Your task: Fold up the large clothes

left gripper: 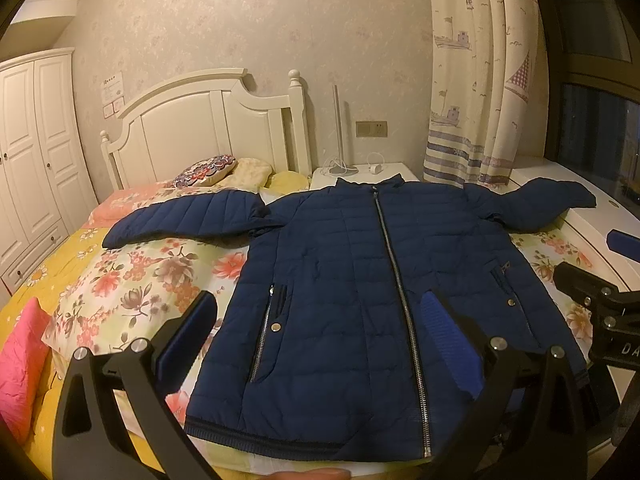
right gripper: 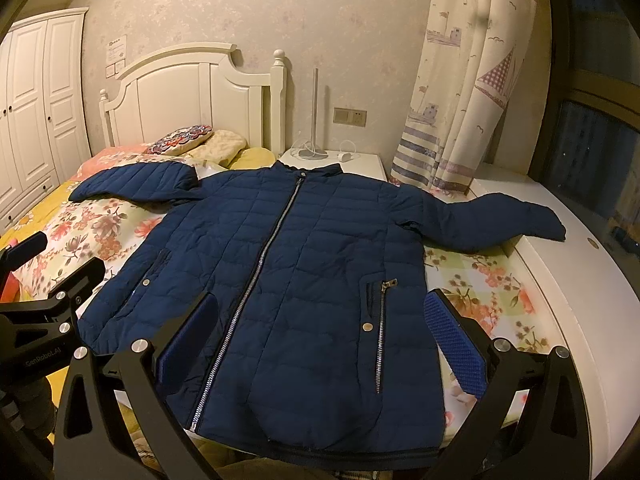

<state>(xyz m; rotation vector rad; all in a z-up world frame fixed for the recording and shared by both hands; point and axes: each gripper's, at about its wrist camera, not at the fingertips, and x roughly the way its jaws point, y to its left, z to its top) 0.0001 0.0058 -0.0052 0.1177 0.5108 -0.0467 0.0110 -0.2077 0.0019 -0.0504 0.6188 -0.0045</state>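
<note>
A navy quilted jacket (left gripper: 360,280) lies flat, front up and zipped, on the floral bed, both sleeves spread sideways; it also shows in the right wrist view (right gripper: 288,272). Its left sleeve (left gripper: 184,220) rests on the bedding, its right sleeve (right gripper: 500,220) reaches onto the white ledge. My left gripper (left gripper: 320,316) is open and empty, hovering above the jacket's lower half. My right gripper (right gripper: 320,316) is open and empty above the hem; it shows at the right edge of the left wrist view (left gripper: 600,296). The left gripper shows at the left edge of the right wrist view (right gripper: 44,288).
The bed (left gripper: 152,280) has a floral cover, pillows (left gripper: 208,170) and a white headboard (left gripper: 208,120). A pink cushion (left gripper: 20,360) lies at the left. A nightstand (left gripper: 360,172) with a lamp, a curtain (left gripper: 480,80), a white window ledge (right gripper: 560,260) and a wardrobe (left gripper: 32,152) surround it.
</note>
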